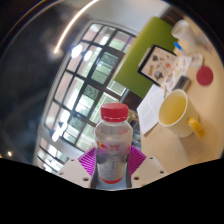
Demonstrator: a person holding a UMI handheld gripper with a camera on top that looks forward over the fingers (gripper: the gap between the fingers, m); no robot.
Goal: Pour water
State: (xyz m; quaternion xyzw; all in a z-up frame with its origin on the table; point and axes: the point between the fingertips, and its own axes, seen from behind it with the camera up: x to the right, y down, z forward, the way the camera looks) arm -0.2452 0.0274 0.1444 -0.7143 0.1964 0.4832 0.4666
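A clear plastic bottle [113, 140] with a red cap and a red-and-white label stands between my fingers, and my gripper [112, 165] is shut on it, both magenta pads [88, 160] pressing its sides. The whole view is tilted, so the bottle is lifted off the table. A pale yellow mug [177, 111] with a handle stands on the table to the right of the bottle, apart from it; its inside looks light and I cannot tell what it holds.
The white table [165, 135] carries sheets of paper [150, 108] beside the mug. Farther off lie a green mat [150, 48], a printed card [165, 67], a red disc [205, 76] and a white object [185, 35]. A large gridded window [85, 85] fills the left.
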